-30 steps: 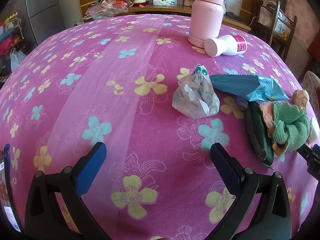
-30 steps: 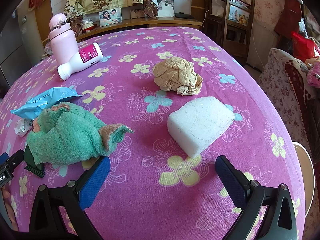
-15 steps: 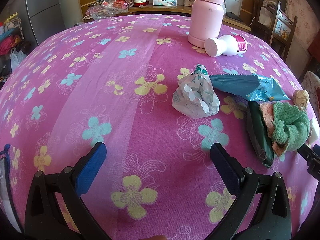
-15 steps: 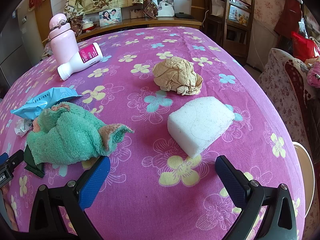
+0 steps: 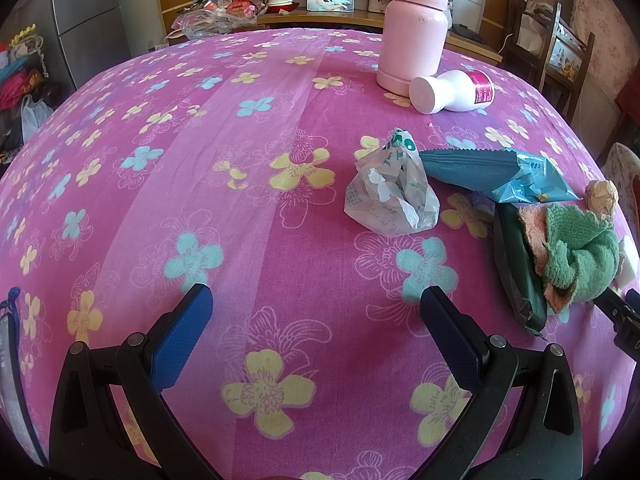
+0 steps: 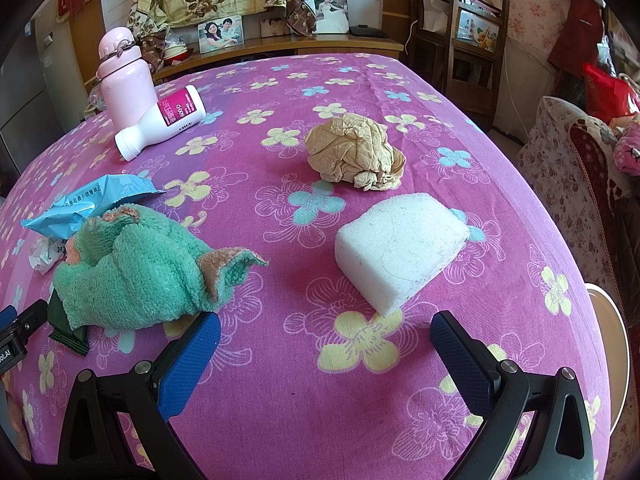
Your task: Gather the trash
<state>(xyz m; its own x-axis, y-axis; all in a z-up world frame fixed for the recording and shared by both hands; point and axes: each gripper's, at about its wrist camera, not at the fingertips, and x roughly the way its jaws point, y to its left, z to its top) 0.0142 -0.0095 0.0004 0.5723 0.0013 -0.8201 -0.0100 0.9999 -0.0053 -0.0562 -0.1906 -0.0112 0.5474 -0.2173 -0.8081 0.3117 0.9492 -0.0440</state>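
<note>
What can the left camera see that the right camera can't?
Only the left view shows the pile of plastic bags on the far shelf.

Only the right view shows the white foam block's full shape; in the left view just a white sliver peeks out at the edge.

Both show the pink bottle, the white bottle lying on its side, the blue wrapper, the crumpled white bag, the green towel and the brown paper ball. Both grippers are open.

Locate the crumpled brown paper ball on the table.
In the right wrist view, the crumpled brown paper ball lies centre frame on the pink floral tablecloth, just beyond the white foam block and clear of it.
</note>
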